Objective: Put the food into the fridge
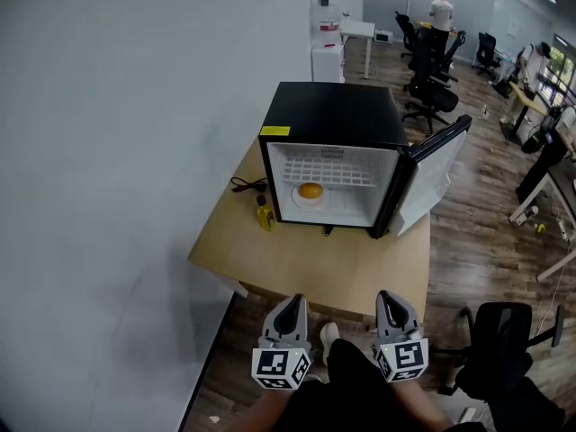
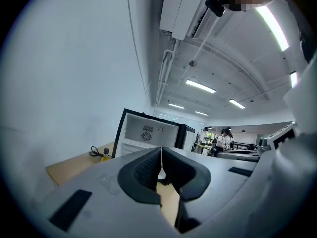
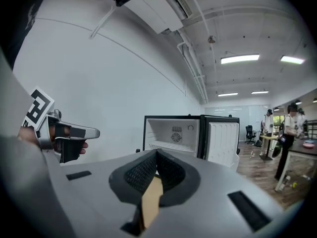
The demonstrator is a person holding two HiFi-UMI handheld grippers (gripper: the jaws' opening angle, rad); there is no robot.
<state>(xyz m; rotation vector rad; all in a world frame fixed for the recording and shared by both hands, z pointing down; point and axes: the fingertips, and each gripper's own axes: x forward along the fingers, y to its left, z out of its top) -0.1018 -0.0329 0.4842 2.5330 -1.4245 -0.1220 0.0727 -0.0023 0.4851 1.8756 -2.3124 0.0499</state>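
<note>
A black mini fridge [image 1: 333, 115] stands on a wooden table [image 1: 297, 264] with its door [image 1: 432, 174] swung open to the right. Inside, a round orange piece of food [image 1: 310, 190] lies on a white plate on the fridge floor. Both grippers are held low in front of the table's near edge, well short of the fridge. My left gripper [image 1: 290, 302] is shut, its pads meeting with nothing between them [image 2: 161, 148]. My right gripper [image 1: 389, 297] is shut and empty too [image 3: 156, 152]. The fridge's white inside [image 3: 173, 133] shows ahead of both.
A small yellow bottle [image 1: 265, 216] and a black cable [image 1: 245, 185] lie on the table left of the fridge. A white wall runs along the left. A black office chair [image 1: 499, 340] stands at the lower right, and people and desks are far back.
</note>
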